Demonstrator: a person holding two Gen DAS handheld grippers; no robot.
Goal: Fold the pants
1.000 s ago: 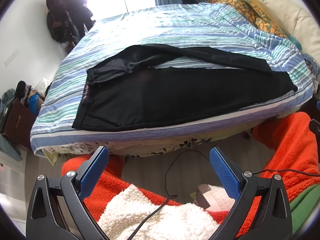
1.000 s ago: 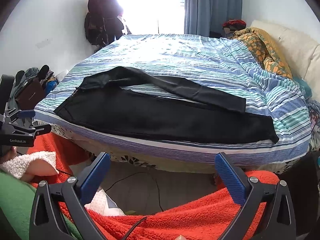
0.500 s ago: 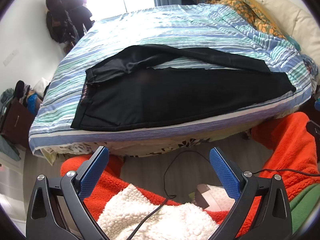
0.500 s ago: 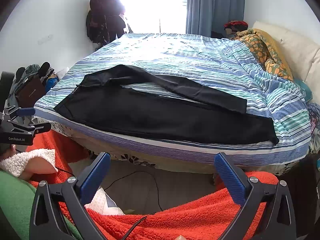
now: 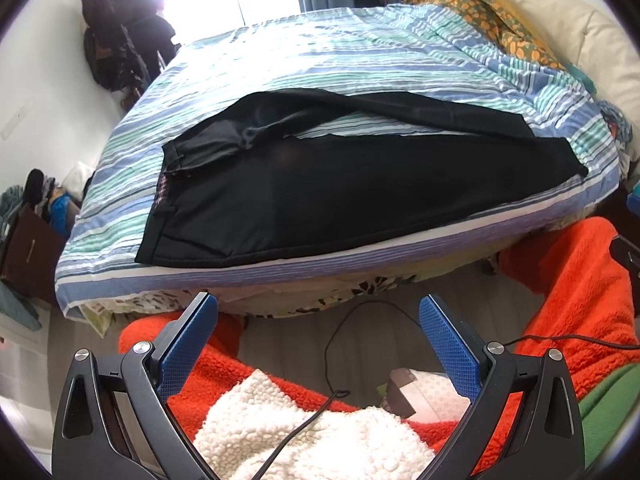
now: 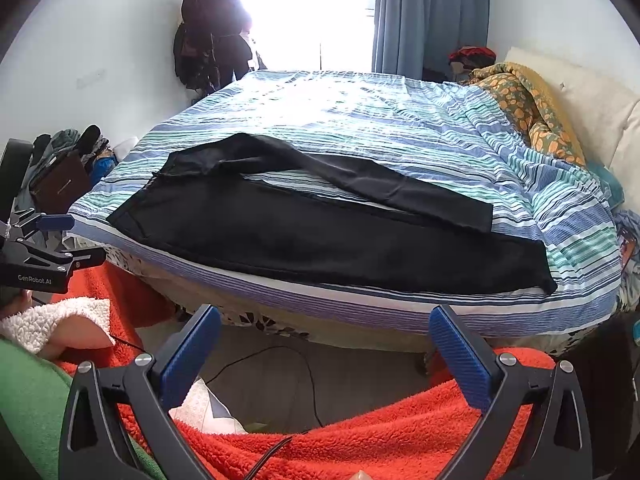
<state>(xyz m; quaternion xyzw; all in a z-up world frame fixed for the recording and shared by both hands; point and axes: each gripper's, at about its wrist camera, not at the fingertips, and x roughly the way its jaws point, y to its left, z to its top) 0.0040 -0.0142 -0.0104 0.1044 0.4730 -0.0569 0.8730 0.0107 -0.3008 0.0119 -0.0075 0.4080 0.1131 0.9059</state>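
Black pants [image 5: 340, 196] lie spread along the near edge of a bed with a blue and green striped cover [image 5: 360, 60], waistband at the left, legs running right. The far leg is angled apart from the near one, with cover showing between them. In the right wrist view the pants [image 6: 320, 232] lie the same way. My left gripper [image 5: 318, 312] is open and empty, held below the bed's edge near the waist end. My right gripper [image 6: 326, 322] is open and empty, below the bed's edge nearer the leg ends. The left gripper [image 6: 52, 240] also shows at the far left there.
Orange fleece [image 6: 360, 432] and a white fleece cuff [image 5: 312, 440] lie under the grippers, with a black cable [image 5: 336, 360] on the floor. An orange-patterned quilt [image 6: 528, 108] and cream headboard [image 6: 592, 96] are at the right. Dark coats [image 6: 212, 36] hang by the window; clutter [image 6: 60, 168] sits left of the bed.
Both grippers have drifted slightly closer to the bed; the pants look a little larger and lower in the views. The pants themselves have not moved.
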